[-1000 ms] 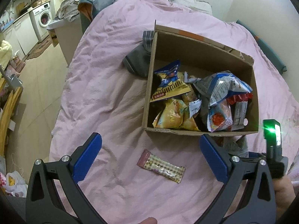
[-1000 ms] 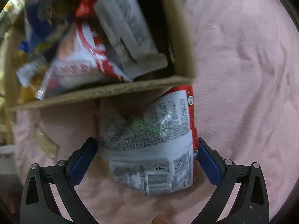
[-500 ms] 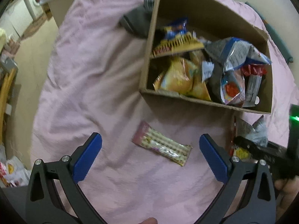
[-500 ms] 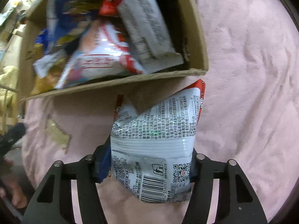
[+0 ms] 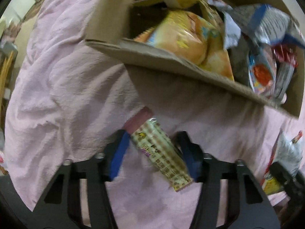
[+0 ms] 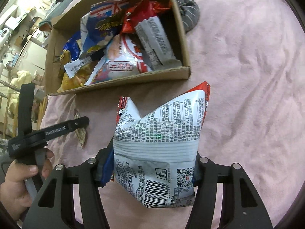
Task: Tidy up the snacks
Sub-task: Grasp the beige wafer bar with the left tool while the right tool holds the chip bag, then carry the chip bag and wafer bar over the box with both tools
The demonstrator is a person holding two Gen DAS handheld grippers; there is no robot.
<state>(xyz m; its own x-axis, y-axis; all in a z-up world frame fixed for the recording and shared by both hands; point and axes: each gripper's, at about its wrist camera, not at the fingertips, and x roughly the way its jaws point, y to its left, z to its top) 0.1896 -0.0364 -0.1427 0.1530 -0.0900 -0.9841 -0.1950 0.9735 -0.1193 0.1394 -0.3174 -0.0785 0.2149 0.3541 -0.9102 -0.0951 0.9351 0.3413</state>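
Right wrist view shows us the largest things first: the wrinkled pink bedspread (image 6: 247, 76) and the open brown cardboard box (image 6: 185, 43) resting on it, already crowded with packets, which we judge to be where the snacks belong. Our right gripper (image 6: 152, 164) is clamped on the white-and-red crinkly snack bag (image 6: 158, 143), held upright just short of the box wall, ready to be lifted in. Our left gripper (image 5: 154, 150) has its blue pads nearly closed around the slim checkered wafer packet with a pink end (image 5: 156, 148), which looks to lie on the bedspread beside the box.
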